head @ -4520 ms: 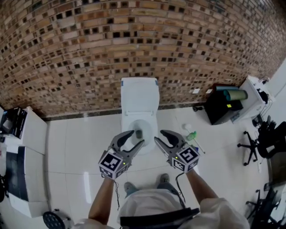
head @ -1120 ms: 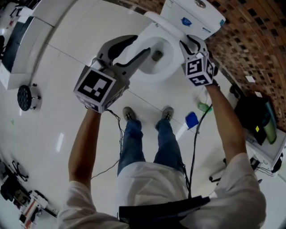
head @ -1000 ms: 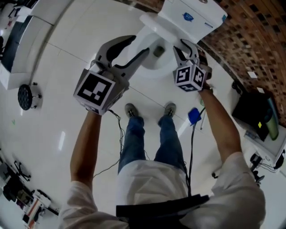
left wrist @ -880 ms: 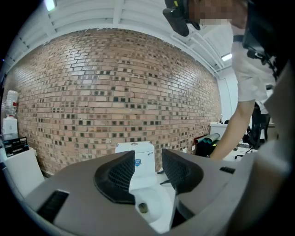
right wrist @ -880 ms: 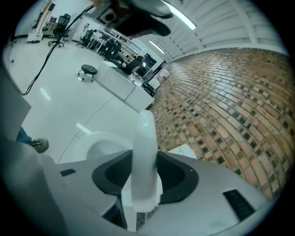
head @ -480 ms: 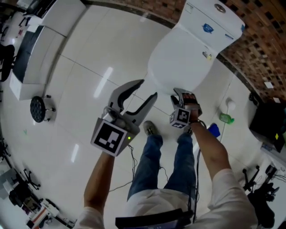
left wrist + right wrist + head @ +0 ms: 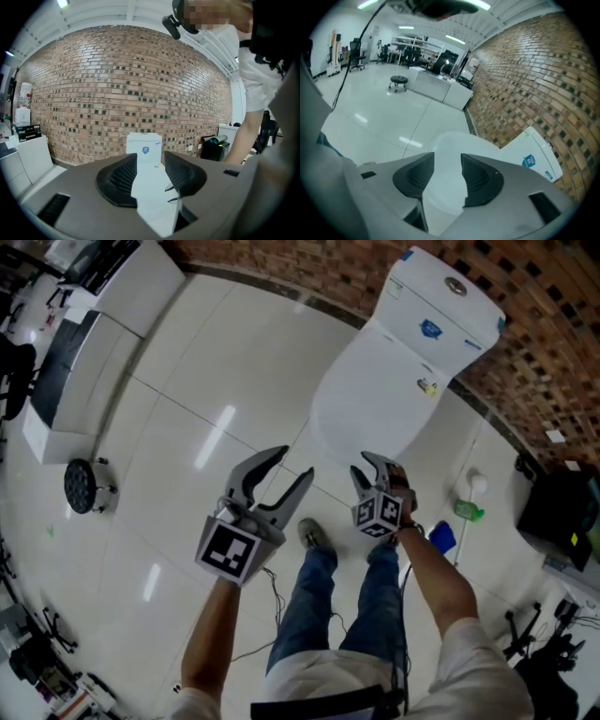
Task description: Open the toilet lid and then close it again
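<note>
The white toilet stands against the brick wall with its lid (image 7: 375,395) down flat over the bowl, in front of the tank (image 7: 445,296). My left gripper (image 7: 292,463) hangs open short of the bowl's front and touches nothing. My right gripper (image 7: 366,465) is just off the lid's front edge; its jaws are closing with nothing between them. In the left gripper view the lid (image 7: 151,187) and tank (image 7: 144,146) show beyond the gripper (image 7: 150,161). In the right gripper view the lid (image 7: 450,150) lies past the gripper (image 7: 447,164), with the tank (image 7: 532,157) behind.
A green bottle (image 7: 466,510) and a blue object (image 7: 441,535) lie on the tiled floor right of the toilet. A black cabinet (image 7: 562,512) stands further right. White cabinets (image 7: 103,315) and a round black stool (image 7: 82,486) are at the left. The person's shoe (image 7: 314,535) is below the grippers.
A second ago the lid stood up with the bowl open and my right gripper at it. Now the lid is down, and both grippers have sunk and drawn back from the toilet.
</note>
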`<act>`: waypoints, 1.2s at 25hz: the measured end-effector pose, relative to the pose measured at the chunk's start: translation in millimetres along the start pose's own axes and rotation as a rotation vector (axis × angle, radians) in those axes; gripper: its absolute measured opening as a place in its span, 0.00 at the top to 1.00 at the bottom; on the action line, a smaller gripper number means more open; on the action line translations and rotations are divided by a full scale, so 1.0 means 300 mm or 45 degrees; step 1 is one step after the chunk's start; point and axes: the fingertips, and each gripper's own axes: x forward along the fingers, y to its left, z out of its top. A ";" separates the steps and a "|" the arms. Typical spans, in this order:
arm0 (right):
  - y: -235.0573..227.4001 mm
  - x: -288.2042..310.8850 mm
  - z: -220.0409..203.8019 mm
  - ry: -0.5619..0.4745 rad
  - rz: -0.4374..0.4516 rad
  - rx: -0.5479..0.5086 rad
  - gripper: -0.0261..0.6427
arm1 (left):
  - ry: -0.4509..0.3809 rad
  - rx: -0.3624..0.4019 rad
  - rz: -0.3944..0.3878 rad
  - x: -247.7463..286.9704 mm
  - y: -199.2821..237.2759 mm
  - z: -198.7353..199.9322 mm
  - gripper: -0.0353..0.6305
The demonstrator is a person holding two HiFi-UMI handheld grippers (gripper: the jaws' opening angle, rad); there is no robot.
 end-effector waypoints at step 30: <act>-0.741 -1.414 0.449 -0.793 0.193 0.591 0.68 | -0.167 0.059 -0.185 0.035 -0.478 0.740 0.67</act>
